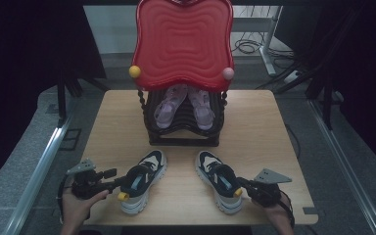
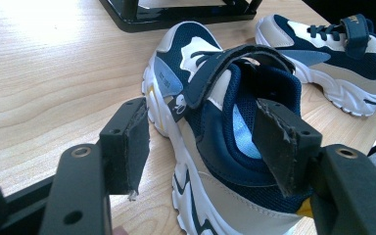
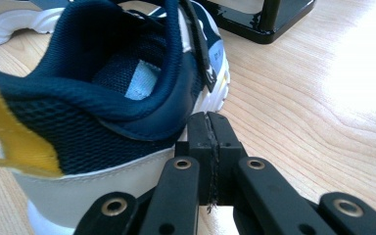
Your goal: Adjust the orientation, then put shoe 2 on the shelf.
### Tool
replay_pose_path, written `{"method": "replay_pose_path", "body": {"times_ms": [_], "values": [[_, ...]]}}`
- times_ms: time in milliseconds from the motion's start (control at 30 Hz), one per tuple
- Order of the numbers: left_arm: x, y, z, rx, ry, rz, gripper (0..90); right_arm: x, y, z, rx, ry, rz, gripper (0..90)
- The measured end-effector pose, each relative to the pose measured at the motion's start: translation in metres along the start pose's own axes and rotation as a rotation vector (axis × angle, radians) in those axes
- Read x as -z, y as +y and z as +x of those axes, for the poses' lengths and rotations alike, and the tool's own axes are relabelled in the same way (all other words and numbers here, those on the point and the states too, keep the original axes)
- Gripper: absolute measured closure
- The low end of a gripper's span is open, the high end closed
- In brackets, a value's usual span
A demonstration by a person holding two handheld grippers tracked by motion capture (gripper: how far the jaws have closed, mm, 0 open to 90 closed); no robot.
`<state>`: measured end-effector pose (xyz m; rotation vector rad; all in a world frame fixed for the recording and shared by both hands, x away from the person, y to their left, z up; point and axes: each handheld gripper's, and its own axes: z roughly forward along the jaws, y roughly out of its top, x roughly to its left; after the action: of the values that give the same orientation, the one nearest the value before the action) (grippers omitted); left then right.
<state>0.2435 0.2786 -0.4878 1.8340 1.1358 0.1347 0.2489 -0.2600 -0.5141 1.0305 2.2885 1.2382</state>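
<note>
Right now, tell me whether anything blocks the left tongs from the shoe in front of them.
Nothing visible does. The left tongs stand open around the heel collar of the left shoe: one pad sits outside the shoe, the other inside its opening. The wooden table beside the shoe is bare.

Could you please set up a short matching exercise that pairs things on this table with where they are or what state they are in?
Things:
1. left gripper
2. right gripper
3. pink sandals
4. red tray

States or places:
A. jaws pressed together beside a sneaker's heel
B. propped upright on top of the black rack
C. open, one jaw inside the left sneaker, one outside
D. resting on the rack's shelf

Pairs: 1-C, 2-A, 3-D, 4-B
</note>
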Motion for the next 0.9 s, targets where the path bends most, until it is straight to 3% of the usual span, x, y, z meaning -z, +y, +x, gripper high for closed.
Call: {"method": "replay_pose_path", "body": {"times_ms": [400, 667, 900], "values": [[0.002, -0.001, 0.0, 0.001, 0.006, -0.005, 38.7, -0.002, -0.001, -0.005, -0.023, -0.014, 0.0, 89.6], [0.009, 0.001, -0.001, -0.002, 0.021, -0.062, 39.5, 0.007, 0.01, -0.013, -0.031, -0.034, -0.055, 89.7], [0.008, 0.006, -0.003, -0.013, 0.02, -0.074, 39.7, 0.01, 0.025, -0.016, -0.028, -0.043, -0.095, 86.6]]}}
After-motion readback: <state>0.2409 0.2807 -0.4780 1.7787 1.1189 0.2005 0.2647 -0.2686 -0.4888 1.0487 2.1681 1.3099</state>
